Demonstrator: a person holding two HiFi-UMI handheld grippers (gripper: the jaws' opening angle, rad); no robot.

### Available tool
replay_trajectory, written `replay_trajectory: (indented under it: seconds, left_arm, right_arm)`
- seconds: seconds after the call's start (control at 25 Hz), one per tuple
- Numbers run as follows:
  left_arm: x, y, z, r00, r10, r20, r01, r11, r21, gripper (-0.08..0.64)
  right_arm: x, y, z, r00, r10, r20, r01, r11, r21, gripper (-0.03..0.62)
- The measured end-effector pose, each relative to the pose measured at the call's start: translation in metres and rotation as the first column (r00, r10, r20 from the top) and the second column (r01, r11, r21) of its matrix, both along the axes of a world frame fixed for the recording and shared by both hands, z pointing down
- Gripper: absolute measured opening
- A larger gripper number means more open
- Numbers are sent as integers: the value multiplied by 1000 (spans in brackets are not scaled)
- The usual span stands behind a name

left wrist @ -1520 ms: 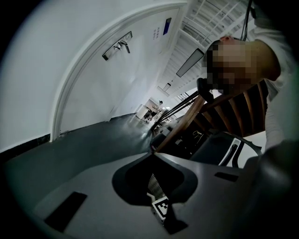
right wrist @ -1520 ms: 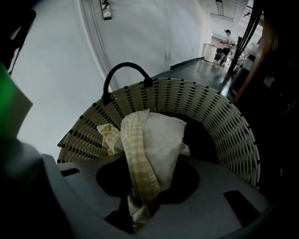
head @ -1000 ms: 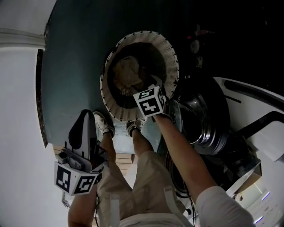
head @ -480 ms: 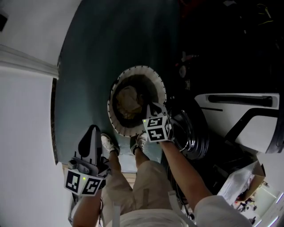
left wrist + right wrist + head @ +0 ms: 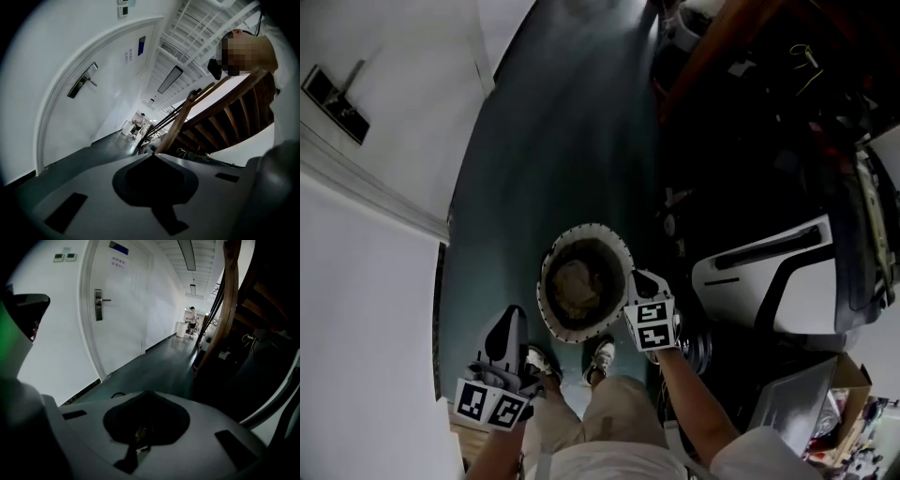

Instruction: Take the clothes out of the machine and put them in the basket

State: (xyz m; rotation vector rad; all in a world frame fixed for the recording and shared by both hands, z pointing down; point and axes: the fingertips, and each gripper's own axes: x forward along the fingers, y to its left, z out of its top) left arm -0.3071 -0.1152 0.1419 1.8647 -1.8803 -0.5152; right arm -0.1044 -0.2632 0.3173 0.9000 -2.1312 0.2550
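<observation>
Facing mouth-up, basket (image 5: pixel 547 302) holding clothes (image 5: pixel 578 284), left hand-held gripper (image 5: pixel 152 156) clenched empty, right hand-held gripper (image 5: pixel 146 393) just clenched empty

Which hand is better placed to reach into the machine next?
Right, I think. The right claw hangs beside the machine, while the left claw is beyond the basket, near the white wall.

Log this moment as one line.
clothes: in basket | left gripper: shut, empty | right gripper: just closed, nothing held
</observation>
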Motion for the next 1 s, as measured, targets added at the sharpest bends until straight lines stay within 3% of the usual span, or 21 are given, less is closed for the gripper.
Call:
replay_trajectory:
  seconds: [0.28,0.44,0.8,1.0]
  left_arm:
    - [0,12,-62,998,-49,35,47,997,67,14]
    - [-2,19,-95,995,-81,57,74,992,105,14]
    - [-6,46,-145,987,-143,72,128,974,185,14]
    - [-23,60,-169,975,-213,70,192,954,232,14]
  right_arm:
    - [24,1,-101,995,-3,97,-7,995,97,11]
    - [27,4,-156,986,-54,155,28,986,162,11]
    - [34,12,-267,954,-137,267,46,947,319,11]
    - [35,16,-312,937,-191,291,63,915,397,11]
